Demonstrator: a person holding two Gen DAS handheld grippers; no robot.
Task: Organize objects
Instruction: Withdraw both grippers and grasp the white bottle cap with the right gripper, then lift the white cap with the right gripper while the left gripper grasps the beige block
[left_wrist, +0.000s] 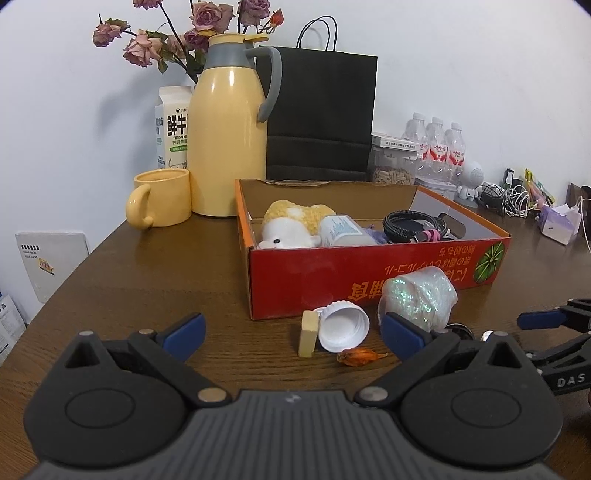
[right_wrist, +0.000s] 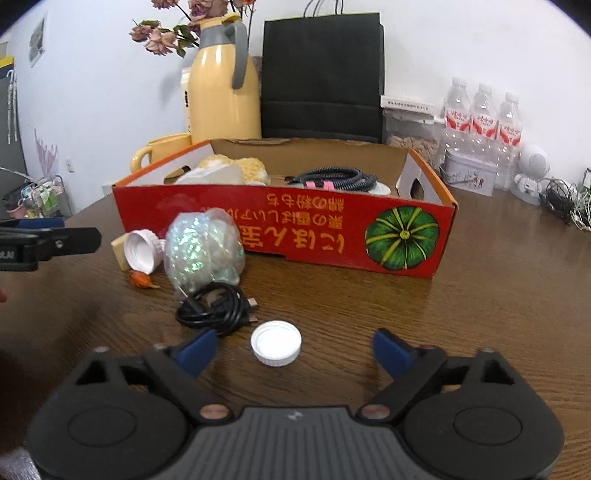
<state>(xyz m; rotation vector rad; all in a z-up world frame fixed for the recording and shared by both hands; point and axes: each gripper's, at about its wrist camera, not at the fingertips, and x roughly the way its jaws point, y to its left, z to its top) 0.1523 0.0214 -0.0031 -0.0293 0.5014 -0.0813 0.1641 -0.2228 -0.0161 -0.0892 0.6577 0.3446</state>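
A red cardboard box (left_wrist: 369, 284) (right_wrist: 295, 229) stands on the brown table and holds a plush toy (left_wrist: 291, 225), a white bottle (left_wrist: 343, 230) and a coiled cable (left_wrist: 413, 223). In front of it lie a tan block (left_wrist: 308, 334), a white cap on its side (left_wrist: 343, 328) (right_wrist: 142, 251), a glittery plastic bundle (left_wrist: 417, 295) (right_wrist: 203, 249), a dried orange bud (left_wrist: 358, 357) (right_wrist: 140, 279), a black cable (right_wrist: 214, 306) and a flat white lid (right_wrist: 276, 342). My left gripper (left_wrist: 293, 338) is open and empty just before the block and cap. My right gripper (right_wrist: 291, 350) is open around the flat lid.
A yellow thermos jug (left_wrist: 229, 133), yellow mug (left_wrist: 162, 203), milk carton (left_wrist: 173, 125), flowers and a black paper bag (left_wrist: 321, 114) stand behind the box. Water bottles (right_wrist: 480, 118), a tin, a small white figure and tangled cables (left_wrist: 509, 199) sit at the back right.
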